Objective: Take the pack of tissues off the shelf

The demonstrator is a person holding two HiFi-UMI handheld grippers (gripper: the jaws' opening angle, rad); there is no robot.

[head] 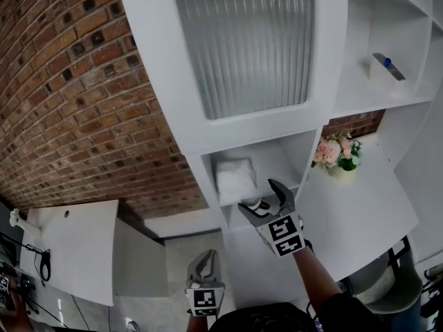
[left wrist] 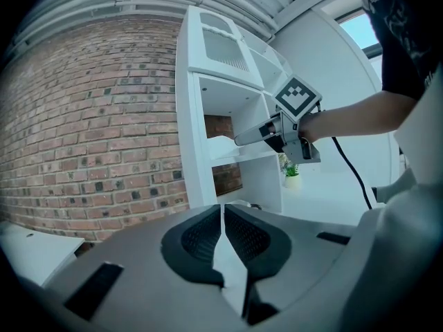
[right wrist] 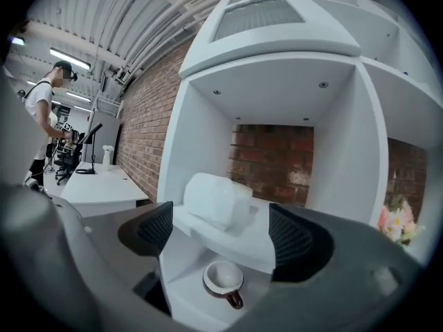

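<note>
Approach step: right gripper (right wrist: pixel 221 235), jaws apart, faces white soft-wrapped pack of tissues (right wrist: pixel 216 198) on white shelf (right wrist: pixel 230 242), not touching; next: push fwd, clamp; left gripper (left wrist: pixel 223 237) jaws together.

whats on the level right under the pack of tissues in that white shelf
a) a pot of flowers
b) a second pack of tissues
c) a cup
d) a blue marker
c: the right gripper view shows a cup, white inside and dark outside, standing one level below the pack of tissues.
</note>
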